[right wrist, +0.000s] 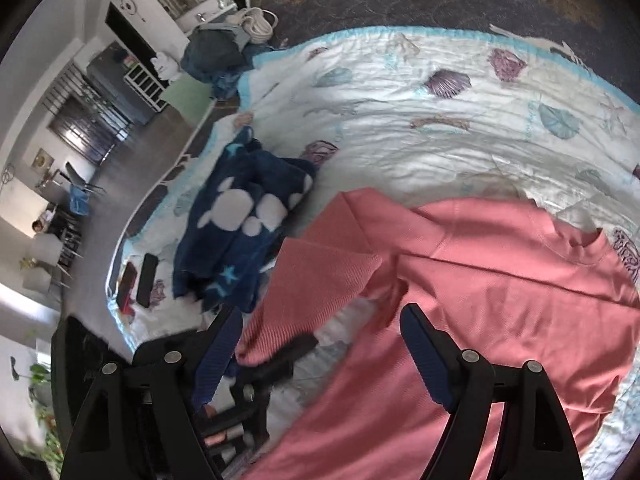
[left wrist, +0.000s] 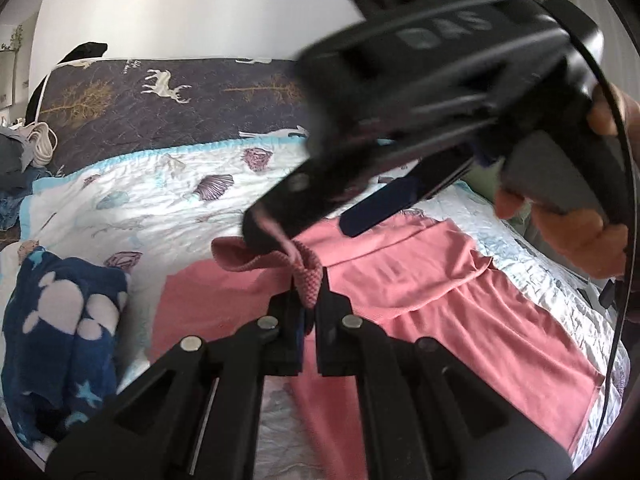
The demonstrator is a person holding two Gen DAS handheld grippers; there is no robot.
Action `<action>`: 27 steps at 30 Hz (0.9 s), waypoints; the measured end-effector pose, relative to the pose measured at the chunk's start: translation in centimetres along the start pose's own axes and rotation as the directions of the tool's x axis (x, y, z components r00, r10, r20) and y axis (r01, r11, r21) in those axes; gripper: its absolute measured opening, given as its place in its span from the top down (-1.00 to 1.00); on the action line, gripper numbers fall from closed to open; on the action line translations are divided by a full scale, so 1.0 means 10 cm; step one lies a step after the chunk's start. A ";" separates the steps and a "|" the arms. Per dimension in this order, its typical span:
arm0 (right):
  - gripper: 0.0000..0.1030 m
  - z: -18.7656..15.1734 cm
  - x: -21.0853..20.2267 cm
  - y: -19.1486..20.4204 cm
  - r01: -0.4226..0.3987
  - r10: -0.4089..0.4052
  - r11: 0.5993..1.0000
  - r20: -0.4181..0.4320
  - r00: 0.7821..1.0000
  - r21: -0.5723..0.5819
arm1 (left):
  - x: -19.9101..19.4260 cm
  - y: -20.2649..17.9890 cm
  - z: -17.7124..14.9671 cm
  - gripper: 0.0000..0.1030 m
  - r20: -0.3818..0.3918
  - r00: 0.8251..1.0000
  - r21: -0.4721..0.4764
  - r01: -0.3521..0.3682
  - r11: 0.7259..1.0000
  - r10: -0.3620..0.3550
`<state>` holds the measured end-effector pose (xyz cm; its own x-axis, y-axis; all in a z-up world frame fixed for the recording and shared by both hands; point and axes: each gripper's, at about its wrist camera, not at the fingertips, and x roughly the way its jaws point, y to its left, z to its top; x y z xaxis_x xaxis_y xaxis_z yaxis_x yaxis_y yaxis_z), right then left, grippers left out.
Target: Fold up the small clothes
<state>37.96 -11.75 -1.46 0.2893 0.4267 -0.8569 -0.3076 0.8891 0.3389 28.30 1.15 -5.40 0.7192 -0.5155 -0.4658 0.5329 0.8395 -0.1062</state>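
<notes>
A pink long-sleeved top (left wrist: 420, 280) lies spread on the shell-print quilt (left wrist: 152, 200); it also shows in the right wrist view (right wrist: 500, 280). My left gripper (left wrist: 309, 300) is shut on the ribbed cuff of one pink sleeve (left wrist: 308, 276) and holds it lifted. My right gripper (right wrist: 320, 344) is open above the top, with the ribbed sleeve (right wrist: 312, 292) hanging between and below its fingers. In the left wrist view the right gripper (left wrist: 304, 224) is blurred, just above the cuff, with a hand on its handle.
A folded dark blue fleece with white shapes (left wrist: 60, 328) lies left of the top, also in the right wrist view (right wrist: 240, 232). A dark deer-print cover (left wrist: 180, 96) runs behind the quilt. Two dark flat objects (right wrist: 138, 284) lie near the quilt's edge.
</notes>
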 end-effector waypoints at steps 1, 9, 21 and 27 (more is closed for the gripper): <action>-0.61 0.01 0.04 -0.03 -0.003 0.003 1.000 -0.014 1.000 0.006 | 0.02 -0.03 -0.01 0.92 -0.005 1.000 0.014 -0.002 1.000 0.002; -0.61 0.07 0.36 -0.21 -0.013 0.027 0.995 -0.144 0.989 0.100 | 0.12 -0.33 -0.04 0.92 -0.024 0.999 0.115 -0.024 0.993 0.027; 0.78 -0.05 0.37 -0.53 -0.031 0.072 0.956 -0.131 0.989 0.293 | 0.04 -0.27 -0.15 0.92 0.001 1.000 0.041 0.004 0.999 -0.004; 0.82 -0.06 0.16 -0.50 -0.069 0.095 0.958 -0.082 0.992 0.280 | -0.04 -0.26 -0.08 0.92 0.036 0.999 0.011 0.024 1.000 -0.024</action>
<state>39.41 -15.62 -4.80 0.1833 0.4944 -0.8497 -0.0609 0.8684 0.4921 26.25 -0.72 -5.58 0.7215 -0.5418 -0.4312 0.5548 0.8249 -0.1080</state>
